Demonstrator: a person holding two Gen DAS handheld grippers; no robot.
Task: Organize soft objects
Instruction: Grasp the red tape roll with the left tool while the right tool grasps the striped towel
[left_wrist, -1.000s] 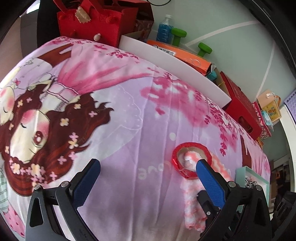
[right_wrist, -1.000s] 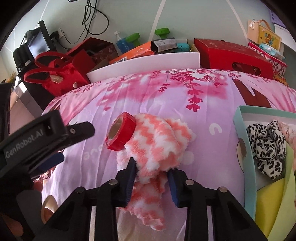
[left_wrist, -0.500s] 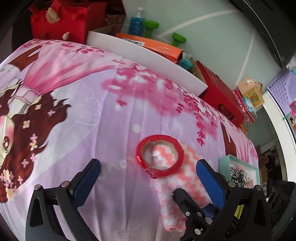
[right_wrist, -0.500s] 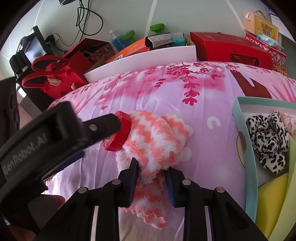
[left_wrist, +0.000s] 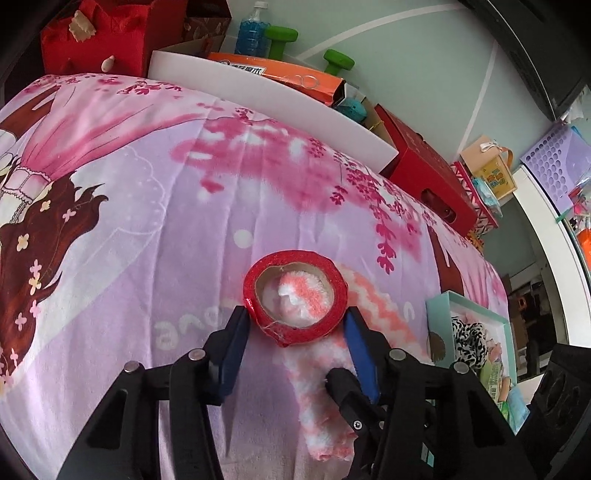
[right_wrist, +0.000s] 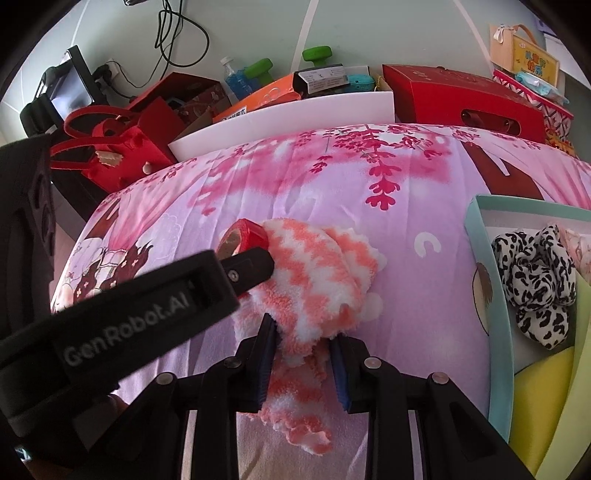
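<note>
Left claw (left_wrist: 295, 334) has just been closing around the red tape roll (left_wrist: 295, 295), its blue pads now against the ring's sides at about 9 and 3 o'clock, so it reads as gripping the roll. Right claw (right_wrist: 303, 354) is clenched on the pink-and-white fuzzy sock (right_wrist: 317, 280), pinching the bunched fabric near its lower end. The sock is threaded through the roll, lying on the pink blanket (left_wrist: 147, 221); in the right wrist view the teal box (right_wrist: 480, 295) with a leopard scrunchie (right_wrist: 535, 280) sits at 3 o'clock. Judging by looks, the sock is light, limp and stretchy, and will bunch rather than slide; the roll is stiff and best held across its rim while the sock is held well into the fabric.
</note>
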